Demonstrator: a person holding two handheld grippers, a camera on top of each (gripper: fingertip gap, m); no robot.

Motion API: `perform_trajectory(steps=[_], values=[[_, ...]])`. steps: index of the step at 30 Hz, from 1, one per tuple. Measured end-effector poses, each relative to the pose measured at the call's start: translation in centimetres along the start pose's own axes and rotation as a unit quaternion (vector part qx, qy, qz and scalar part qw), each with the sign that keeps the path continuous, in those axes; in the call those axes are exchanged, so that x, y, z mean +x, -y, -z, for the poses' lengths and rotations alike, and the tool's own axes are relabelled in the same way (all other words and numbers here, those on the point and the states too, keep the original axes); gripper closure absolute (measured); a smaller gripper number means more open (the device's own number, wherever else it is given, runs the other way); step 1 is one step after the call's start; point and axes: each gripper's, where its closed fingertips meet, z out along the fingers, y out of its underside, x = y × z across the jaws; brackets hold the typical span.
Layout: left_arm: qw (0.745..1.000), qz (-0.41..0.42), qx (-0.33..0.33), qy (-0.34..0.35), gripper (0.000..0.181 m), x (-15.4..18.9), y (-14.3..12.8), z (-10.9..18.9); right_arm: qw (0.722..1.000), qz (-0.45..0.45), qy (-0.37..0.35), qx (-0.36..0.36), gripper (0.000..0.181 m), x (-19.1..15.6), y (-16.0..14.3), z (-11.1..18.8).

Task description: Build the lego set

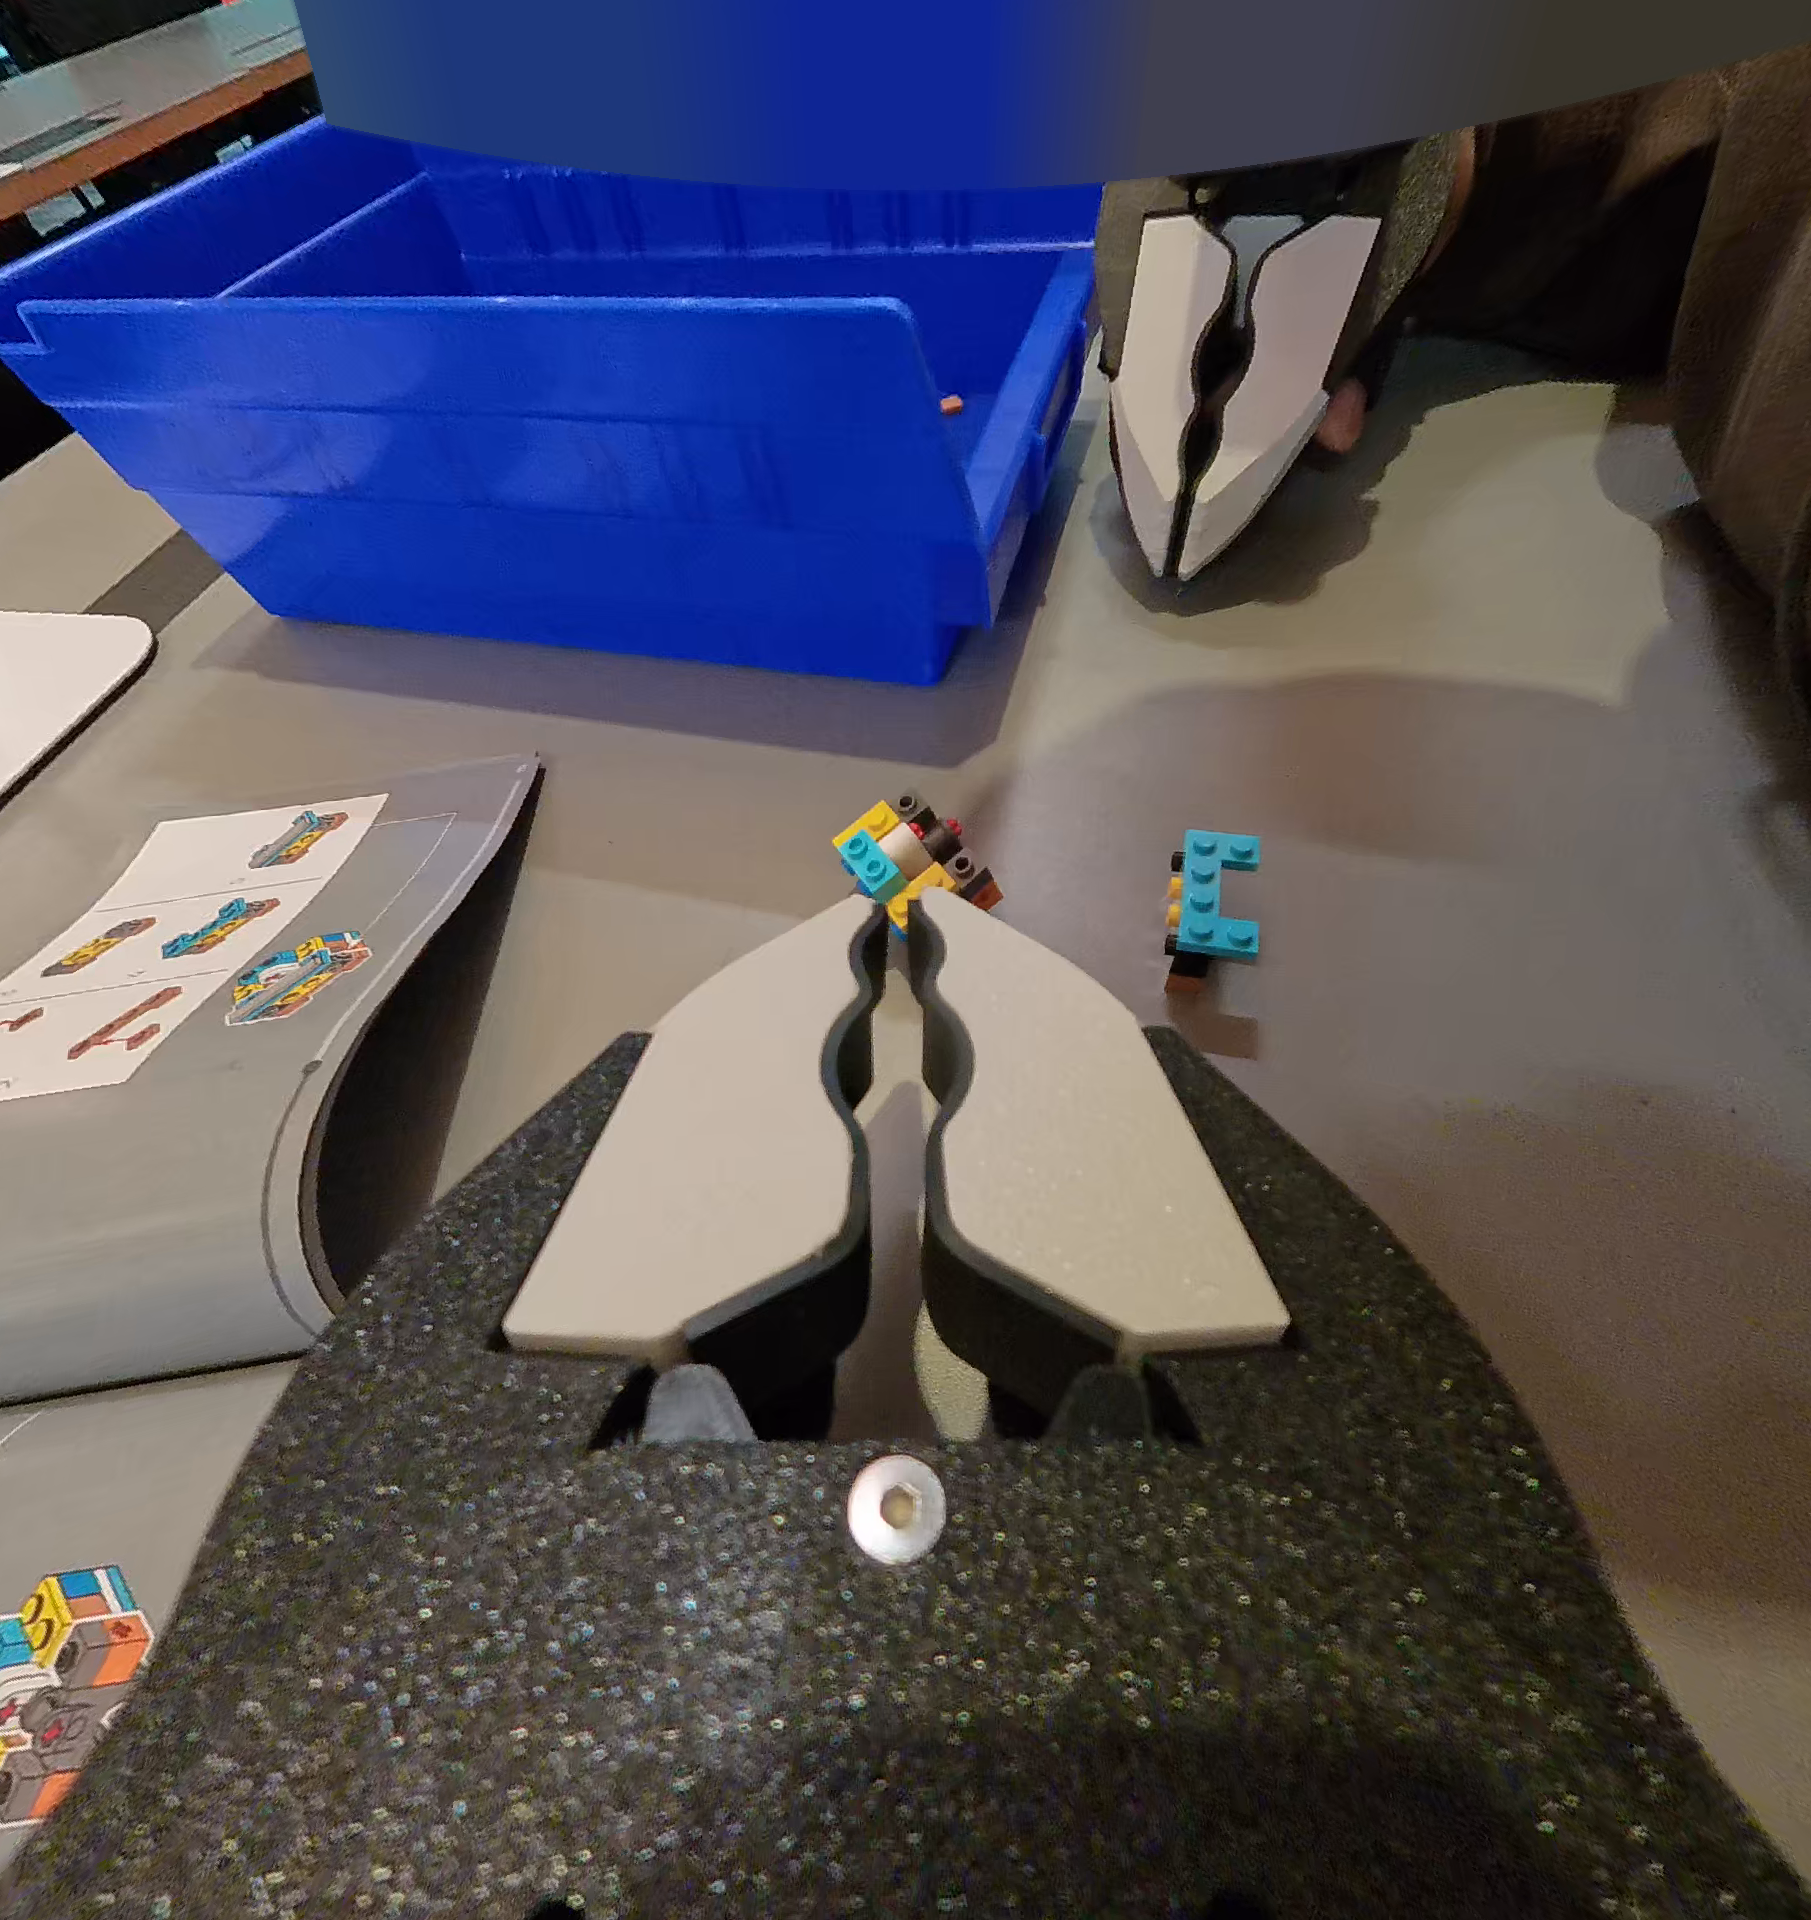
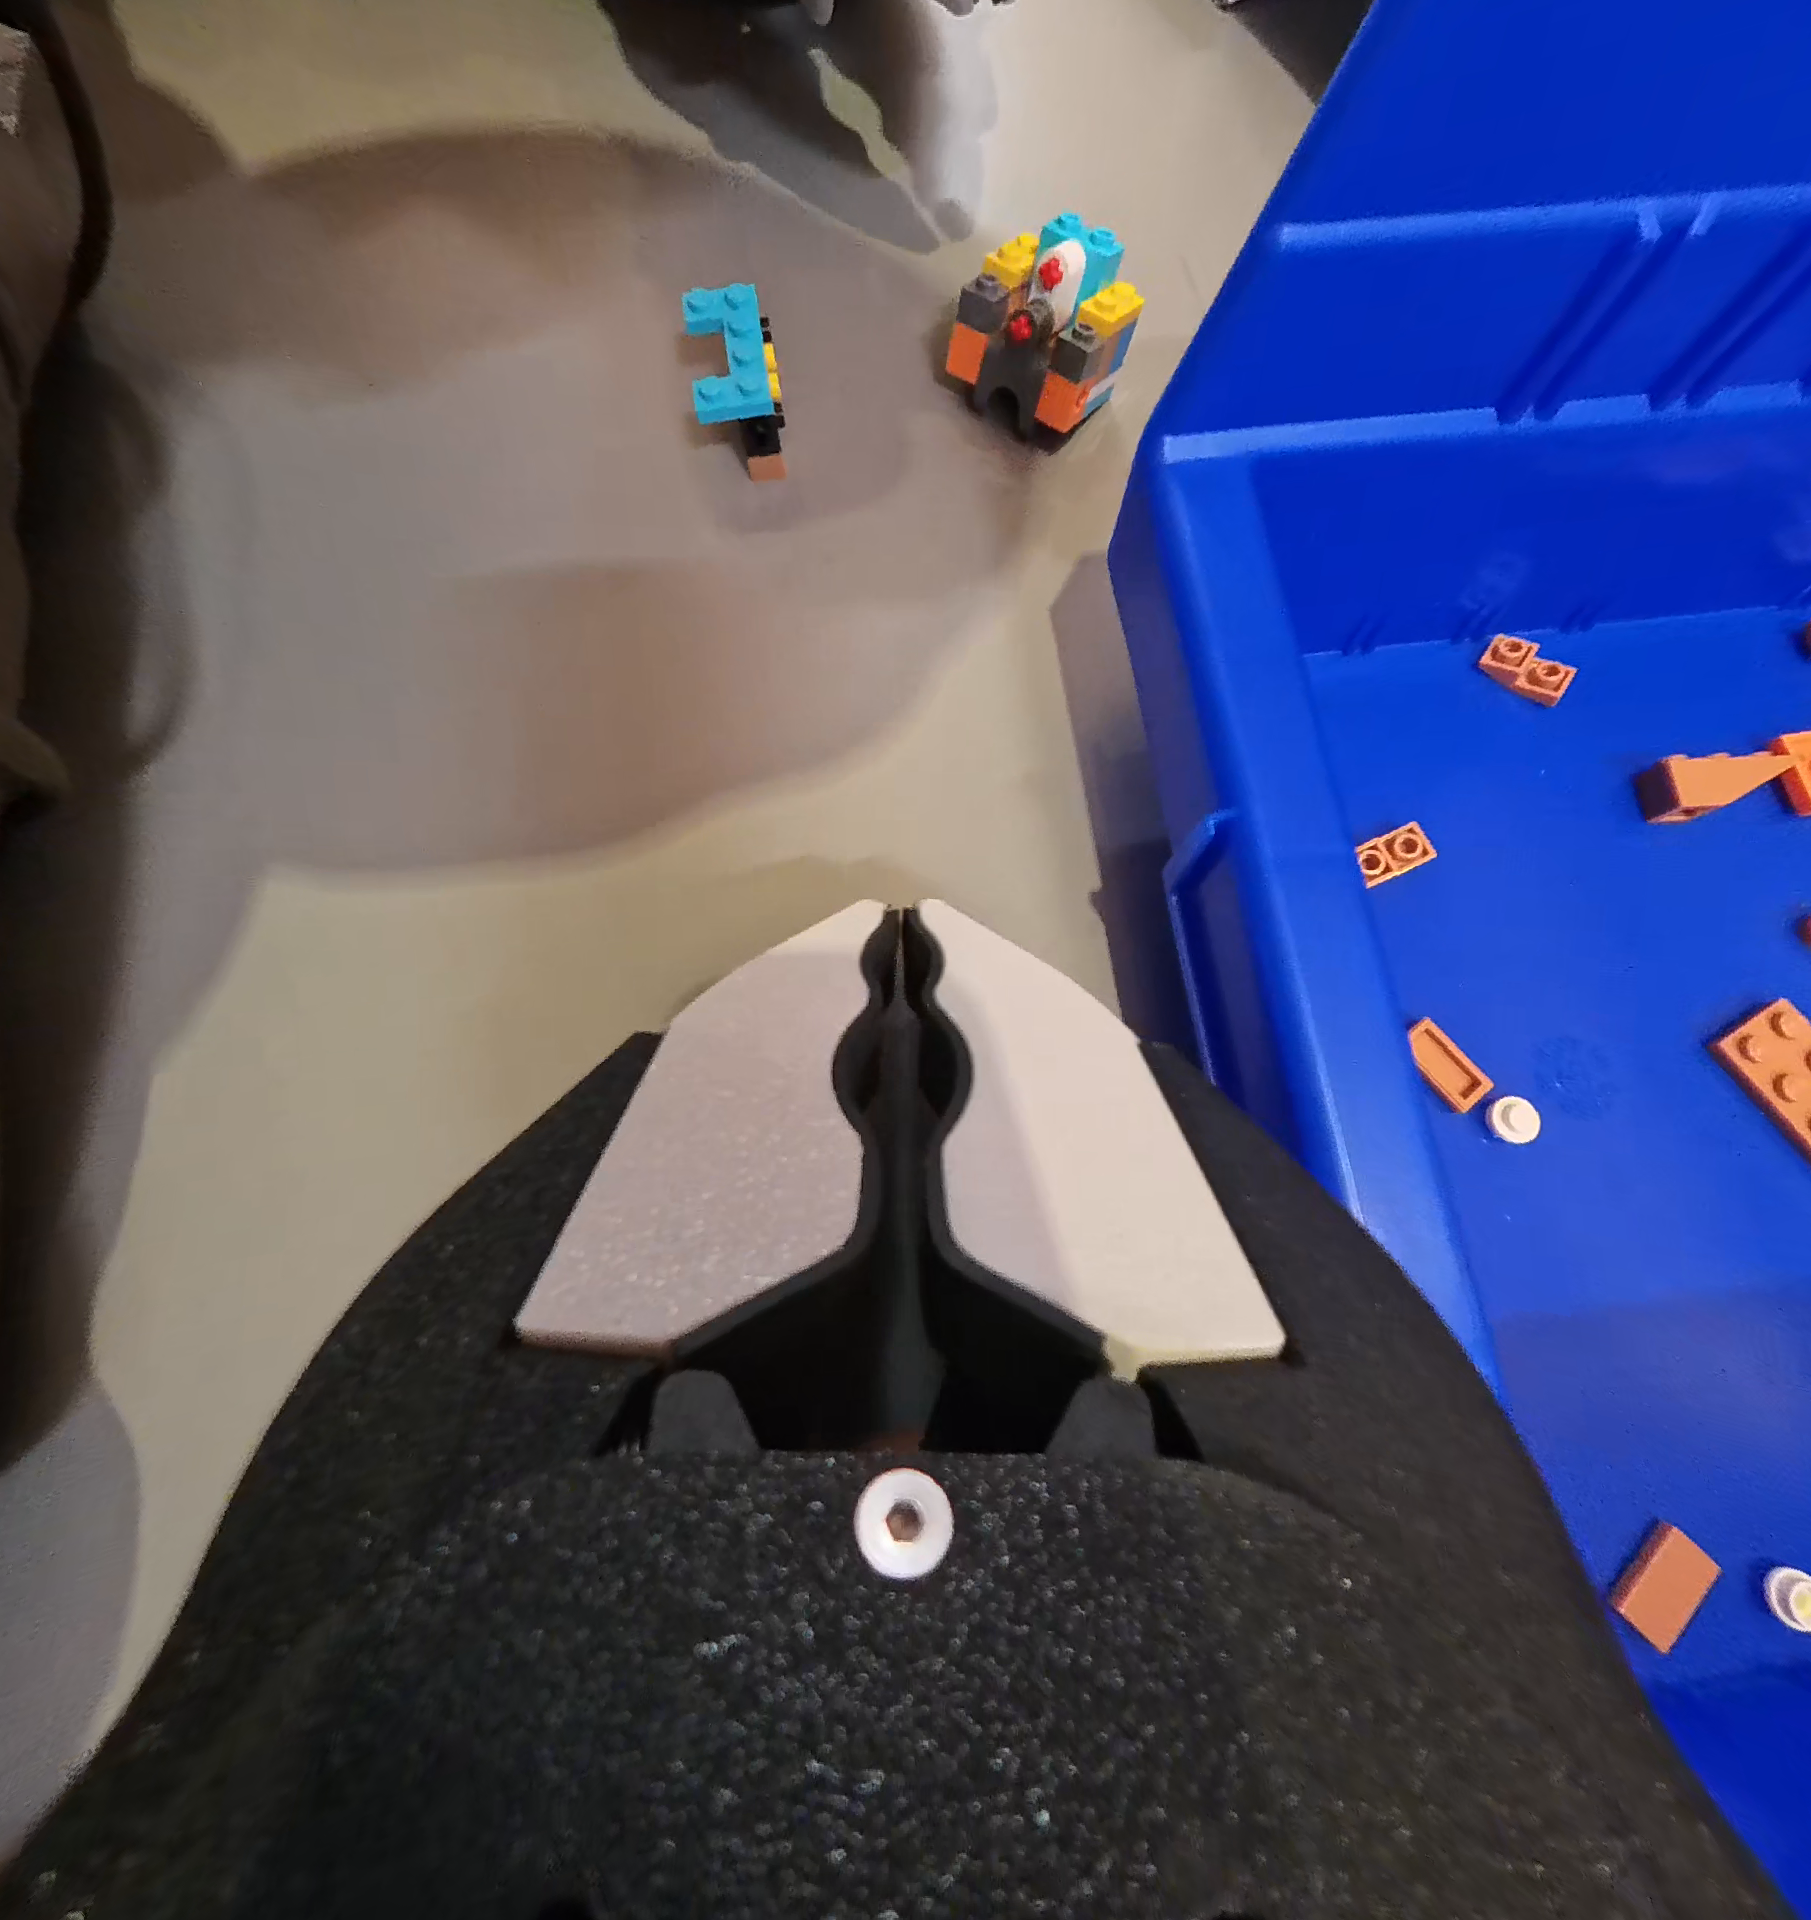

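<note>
Steadying the multicoloured block (image 1: 911, 862) looks like the step in hand. It stands on the grey table (image 1: 1400, 1247) just right of the blue bin (image 1: 527, 468). The left gripper (image 1: 896, 914) has its tips right at the block's near yellow corner. The jaws are drawn close with a thin gap, and I cannot tell whether they pinch that corner or only sit against it. The right gripper (image 2: 901, 914) is clenched on nothing, its tips meeting, beside the bin's right wall at the far side of the table.

To do it well, I judge the left should take the block low and square, not by one corner, so it does not twist. The right must open before fetching the teal plate piece (image 1: 1213, 904), which lies flat on the table, right of the block and apart from it.

Counted:
- Two built pieces are on the table.
- There is one bin.
- Nine brown-orange parts (image 2: 1394, 854) show in the bin, some cut off at the edge.
- Two small white round studs (image 2: 1514, 1120) lie among them.
- Two printed instruction sheets (image 1: 153, 935) lie on the left.
</note>
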Motion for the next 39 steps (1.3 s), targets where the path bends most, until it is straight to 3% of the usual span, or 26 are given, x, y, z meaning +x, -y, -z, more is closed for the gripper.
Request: perform_trajectory(steps=[18, 39], values=[[0.999, 0.035, 0.014, -0.006, 0.179, -0.63, 0.07, 0.81, 0.998, -0.043, 0.035, 0.042, 0.181, 0.05, 0.82, 0.58], [1.000, 0.026, -0.009, 0.006, 0.176, -0.70, -0.46, 0.49, 0.999, -0.026, 0.035, 0.024, 0.180, -0.35, 0.49, 0.09]])
